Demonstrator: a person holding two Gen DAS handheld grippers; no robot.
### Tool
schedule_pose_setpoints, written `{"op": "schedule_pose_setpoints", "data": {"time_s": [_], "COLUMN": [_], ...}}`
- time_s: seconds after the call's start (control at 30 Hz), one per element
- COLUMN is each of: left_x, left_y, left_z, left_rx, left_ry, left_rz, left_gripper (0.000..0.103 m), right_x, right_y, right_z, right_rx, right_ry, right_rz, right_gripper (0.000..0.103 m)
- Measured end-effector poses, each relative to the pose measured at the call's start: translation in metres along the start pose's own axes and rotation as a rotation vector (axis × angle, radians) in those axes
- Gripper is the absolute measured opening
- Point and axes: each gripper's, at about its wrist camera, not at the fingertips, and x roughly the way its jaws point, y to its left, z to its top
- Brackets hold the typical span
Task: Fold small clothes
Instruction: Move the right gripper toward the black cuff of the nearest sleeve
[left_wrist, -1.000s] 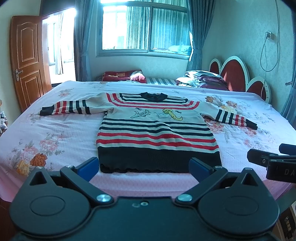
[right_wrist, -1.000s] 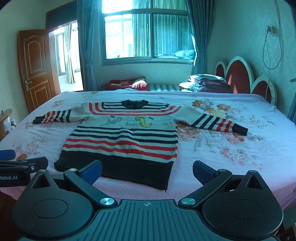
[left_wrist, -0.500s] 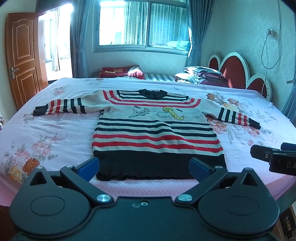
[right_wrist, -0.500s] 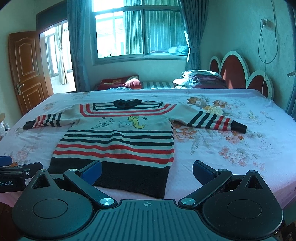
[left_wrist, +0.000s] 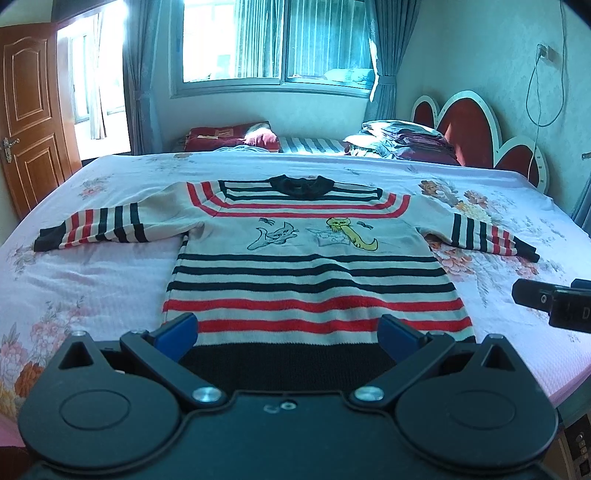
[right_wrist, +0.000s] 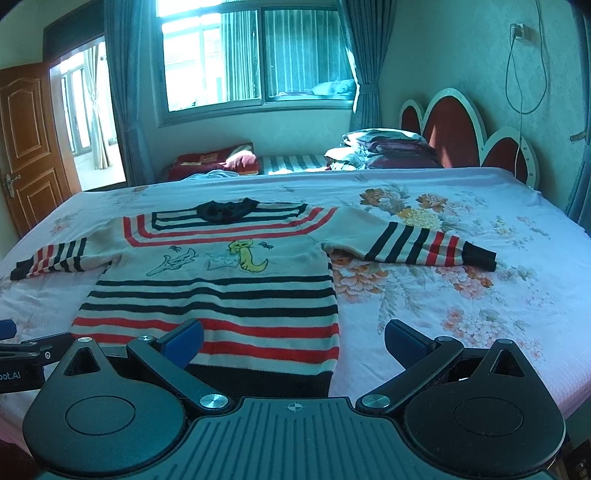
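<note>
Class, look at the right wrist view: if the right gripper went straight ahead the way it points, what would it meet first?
Most likely the striped sweater: the open right gripper points at the sweater's hem corner, where it lies flat on the bed. Depth is unclear, so it might just skim above the cloth.

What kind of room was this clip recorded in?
A home bedroom, most likely. A striped sweater lies flat on a large bed with a floral sheet and a scalloped red headboard; pillows and folded bedding are piled at its head.
</note>
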Motion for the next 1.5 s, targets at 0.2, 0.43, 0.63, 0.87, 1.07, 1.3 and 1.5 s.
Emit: {"op": "schedule_pose_setpoints", "data": {"time_s": [0.2,0.43,0.63,0.87,1.07,1.3,1.5], "left_x": [0.034,0.072,0.109,0.151,0.191,0.233,0.266], "left_y": [0.006,0.019,0.014,0.003,-0.022,-0.068,-0.109], "left_z": [0.031,0.049,0.054,0.072,0.101,0.136,0.143], "left_rx": [0.039,0.021,0.030,0.003,-0.026,-0.038,0.026], "left_ry": [-0.015,0.001,0.064,0.122,0.089,0.075,0.125], "left_rz": [-0.038,-0.073,-0.052,-0.055,-0.017,0.025,0.030], "left_gripper": [0.103,0.103,0.103,0.103,0.097,0.101,0.102], "right_x": [0.032,0.058,0.086,0.137,0.195,0.256,0.282], "right_y": [-0.011,-0.030,-0.065,-0.123,-0.190,-0.280,-0.326], "right_z": [0.023,0.041,0.054,0.070,0.085,0.074,0.049], "right_rx": [0.071,0.127,0.170,0.243,0.345,0.532,0.693], "right_ry": [-0.019,-0.029,-0.032,-0.044,-0.014,0.057,0.090], "right_rz": [-0.069,-0.142,-0.209,-0.263,-0.277,-0.275,-0.257], "right_gripper": [0.103,0.103,0.103,0.103,0.074,0.051,0.046]}}
